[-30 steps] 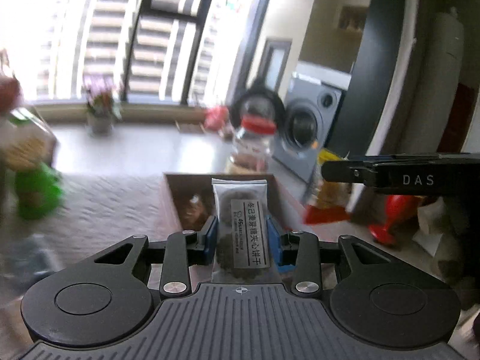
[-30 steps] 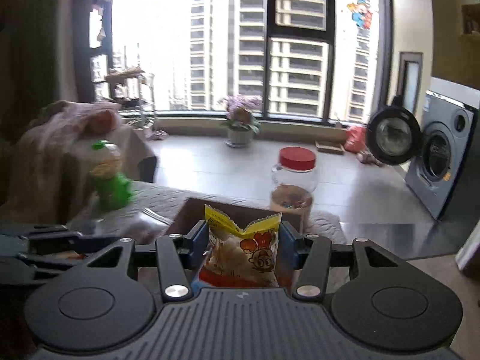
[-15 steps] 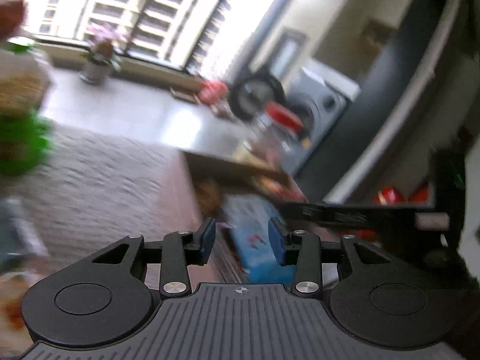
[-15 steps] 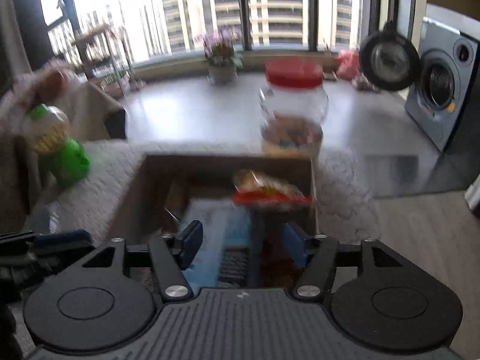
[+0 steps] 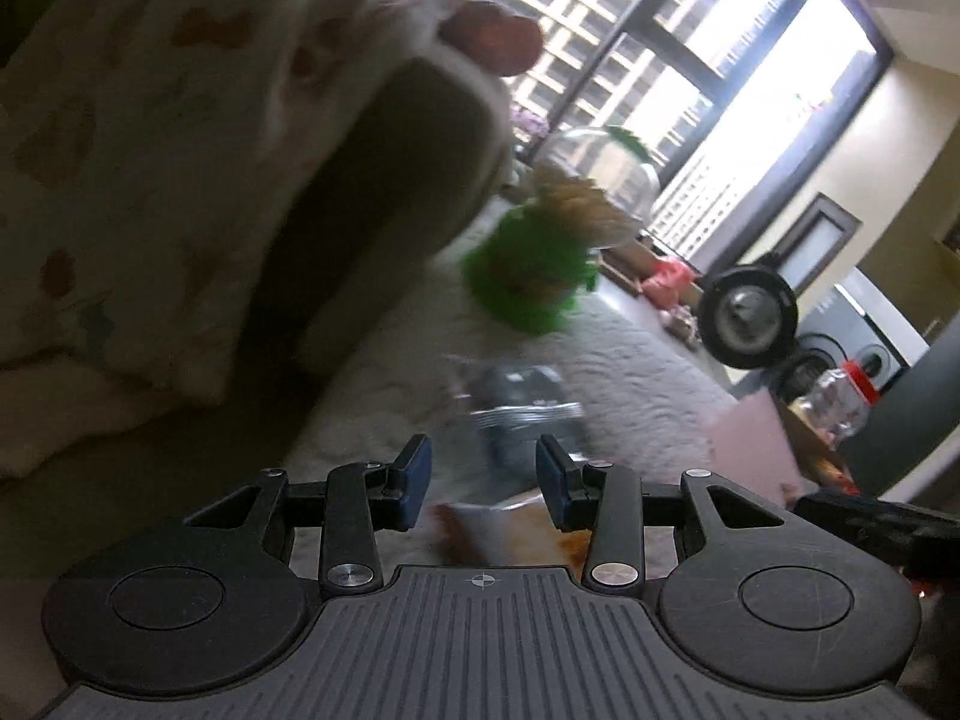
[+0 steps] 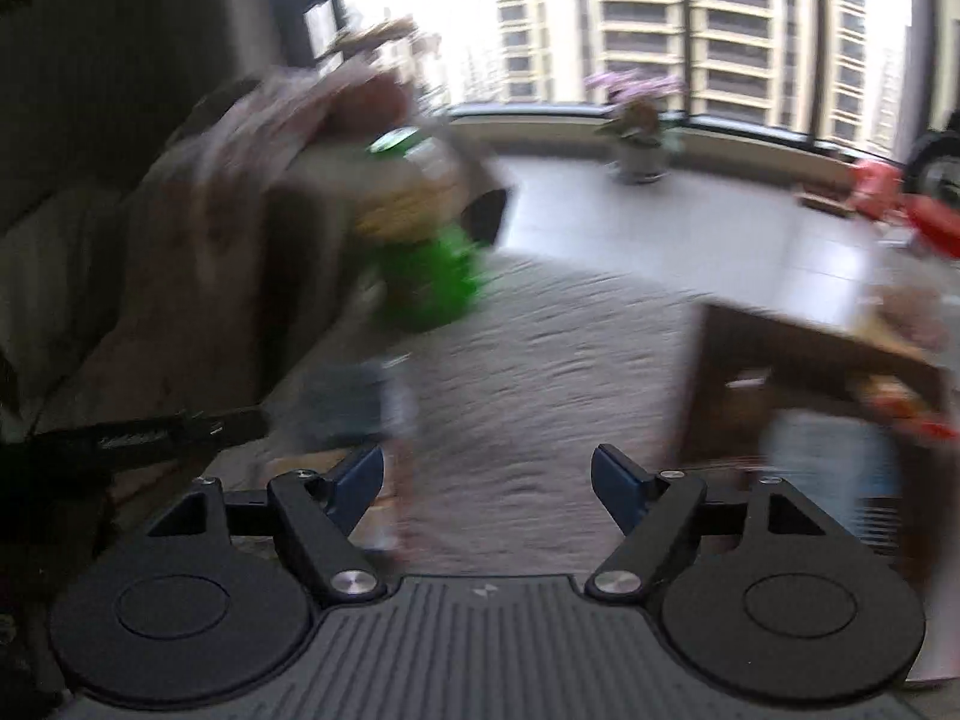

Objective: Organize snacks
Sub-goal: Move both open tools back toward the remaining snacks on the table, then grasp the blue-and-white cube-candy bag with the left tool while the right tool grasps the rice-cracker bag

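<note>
My left gripper (image 5: pixel 483 483) is open and empty, tilted over a pale rug. A blurred clear snack packet with dark contents (image 5: pixel 522 414) lies just beyond its fingertips, and an orange-brown packet (image 5: pixel 510 531) lies under them. My right gripper (image 6: pixel 487 483) is open wide and empty above the rug. A dark snack packet (image 6: pixel 354 402) lies to its left front. The brown cardboard box (image 6: pixel 798 372) with snacks inside, among them a blue pack (image 6: pixel 834 468), sits at the right. The box edge also shows in the left wrist view (image 5: pixel 756 438).
A green-based clear jar of snacks (image 6: pixel 420 240) stands on the rug (image 6: pixel 540 396), also in the left wrist view (image 5: pixel 540 264). A blanket-covered sofa (image 5: pixel 180 150) rises at the left. A red-lidded jar (image 5: pixel 840 396) stands beyond the box. The left gripper's body (image 6: pixel 150 435) shows at the right view's left.
Both grippers have let go of their packets over the box, opened, and swung left toward the snacks lying on the rug. Both views are blurred by motion.
</note>
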The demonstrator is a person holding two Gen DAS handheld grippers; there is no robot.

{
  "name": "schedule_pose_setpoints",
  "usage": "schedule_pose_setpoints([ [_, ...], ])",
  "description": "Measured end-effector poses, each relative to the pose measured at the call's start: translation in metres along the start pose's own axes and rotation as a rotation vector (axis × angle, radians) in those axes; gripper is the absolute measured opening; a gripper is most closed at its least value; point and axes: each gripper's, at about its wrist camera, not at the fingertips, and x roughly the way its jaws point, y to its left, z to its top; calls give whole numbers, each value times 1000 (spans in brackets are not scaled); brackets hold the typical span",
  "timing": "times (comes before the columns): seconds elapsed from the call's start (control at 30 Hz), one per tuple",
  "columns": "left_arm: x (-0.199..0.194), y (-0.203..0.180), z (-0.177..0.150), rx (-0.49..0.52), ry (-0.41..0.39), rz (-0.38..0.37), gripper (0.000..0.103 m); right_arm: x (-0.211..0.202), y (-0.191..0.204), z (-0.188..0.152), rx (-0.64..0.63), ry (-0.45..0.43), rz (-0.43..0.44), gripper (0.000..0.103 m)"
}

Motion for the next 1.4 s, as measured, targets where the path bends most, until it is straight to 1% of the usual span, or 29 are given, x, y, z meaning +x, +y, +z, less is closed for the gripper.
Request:
schedule_pose_setpoints([
  [0.1,-7,9,3,3,-10,6,43,31,33,-2,-46,28,30,77],
  [0.2,5,3,16,55,-35,-1,43,55,58,-6,-85,58,53,77],
  [0.23,12,-2,21,89,-40,1,43,62,67,-8,-112,65,49,77],
  [0.3,29,-14,32,156,-37,-3,43,72,81,-13,-177,71,10,77],
  [0.37,50,-25,39,223,-28,-5,43,74,92,-20,-235,22,-21,81],
  [0.43,69,-36,43,289,-2,-1,43,72,98,-23,-277,11,-54,82],
  [0.5,81,-41,44,321,37,-14,41,61,93,-27,-289,20,-68,82],
  [0.57,86,-40,43,323,74,-40,39,48,84,-37,-297,27,-79,82],
  [0.63,83,-35,38,330,99,-87,39,33,73,-50,-293,15,-106,82],
  [0.7,73,-35,30,368,120,-112,38,17,61,-65,-286,-5,-132,82],
  [0.8,60,-41,14,452,152,-144,38,-3,42,-82,-235,-23,-158,82],
  [0.87,52,-45,2,484,180,-158,39,-12,31,-86,-154,-25,-139,82],
  [0.9,48,-47,-2,488,194,-164,40,-15,28,-86,-103,-23,-114,82],
  [1.0,34,-49,-15,479,222,-180,40,-16,19,-81,78,-10,9,82],
  [1.07,27,-48,-22,477,228,-187,40,-9,17,-75,197,4,52,82],
  [1.1,23,-46,-24,461,220,-186,39,-3,15,-71,240,38,68,82],
  [1.13,22,-43,-22,436,215,-176,35,3,16,-66,258,51,64,85],
  [1.17,21,-39,-20,406,201,-165,33,6,21,-63,247,32,21,85],
  [1.23,15,-32,-15,376,175,-129,33,6,27,-60,218,-16,-80,85],
  [1.27,12,-26,-16,359,160,-128,34,10,28,-58,204,-30,-121,85],
  [1.3,11,-21,-15,340,157,-133,34,15,26,-57,198,-25,-150,84],
  [1.37,9,-11,-17,290,156,-139,37,22,25,-58,197,-12,-161,85],
  [1.4,8,-7,-17,266,158,-142,37,23,26,-58,194,-22,-168,86],
])
